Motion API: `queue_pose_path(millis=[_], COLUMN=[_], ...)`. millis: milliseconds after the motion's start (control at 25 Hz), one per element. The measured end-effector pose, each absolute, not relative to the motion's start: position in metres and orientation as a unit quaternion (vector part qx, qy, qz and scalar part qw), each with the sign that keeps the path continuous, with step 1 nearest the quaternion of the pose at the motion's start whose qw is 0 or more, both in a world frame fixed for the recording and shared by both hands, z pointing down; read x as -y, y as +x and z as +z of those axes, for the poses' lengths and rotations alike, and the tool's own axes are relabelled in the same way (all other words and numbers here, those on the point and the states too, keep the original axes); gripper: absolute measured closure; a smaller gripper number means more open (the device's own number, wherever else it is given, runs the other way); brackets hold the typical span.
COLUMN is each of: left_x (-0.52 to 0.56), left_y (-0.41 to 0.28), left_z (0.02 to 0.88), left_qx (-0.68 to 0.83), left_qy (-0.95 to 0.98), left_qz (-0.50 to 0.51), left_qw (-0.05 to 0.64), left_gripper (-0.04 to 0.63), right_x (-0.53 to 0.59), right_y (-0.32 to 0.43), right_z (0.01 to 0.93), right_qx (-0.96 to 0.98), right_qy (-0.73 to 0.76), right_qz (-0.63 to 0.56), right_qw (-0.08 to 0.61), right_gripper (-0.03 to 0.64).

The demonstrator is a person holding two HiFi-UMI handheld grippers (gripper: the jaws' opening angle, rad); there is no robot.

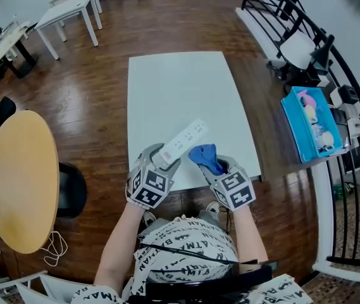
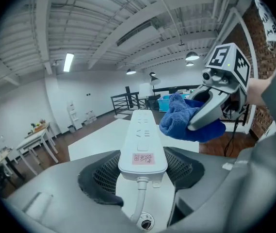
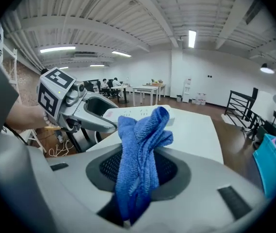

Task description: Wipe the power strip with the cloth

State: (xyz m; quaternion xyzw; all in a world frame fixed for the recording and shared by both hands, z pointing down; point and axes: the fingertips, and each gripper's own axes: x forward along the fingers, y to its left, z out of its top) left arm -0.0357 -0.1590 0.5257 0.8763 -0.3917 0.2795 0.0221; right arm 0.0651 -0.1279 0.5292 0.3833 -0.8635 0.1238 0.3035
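Left hand-held gripper (image 2: 142, 168) holds power strip (image 2: 142, 132), label (image 2: 143, 158) unseen overhead.

White power strip (image 2: 141, 142) lifted, blue cloth (image 3: 140, 161) bunched

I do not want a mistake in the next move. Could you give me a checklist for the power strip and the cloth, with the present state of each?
1. Left gripper shut on power strip: ok.
2. Right gripper shut on blue cloth: ok.
3. Socket face of power strip in open view: ok.
4. Blue cloth sticks out past the gripper: ok.
5. Blue cloth touching power strip: cannot tell.
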Motion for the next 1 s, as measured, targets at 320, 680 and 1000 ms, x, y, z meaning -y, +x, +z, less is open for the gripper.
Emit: queue_pose_path(millis=[320,680,1000], left_x=[0.16,0.146,0.135], left_y=[-0.034,-0.029,-0.032], left_z=[0.525,0.526,0.518], left_qx=[0.417,0.398,0.369], left_qy=[0.867,0.864,0.87], left_qz=[0.27,0.307,0.322], left_qw=[0.032,-0.023,-0.062], left_gripper=[0.318,0.318,0.318], right_x=[0.124,0.134,0.156], right_y=[0.033,0.054,0.104], right_z=[0.537,0.539,0.531], right_qx=[0.875,0.869,0.85], right_qy=[0.361,0.38,0.427], right_qz=[0.14,0.172,0.173], right_qw=[0.291,0.265,0.256], right_gripper=[0.48,0.481,0.481])
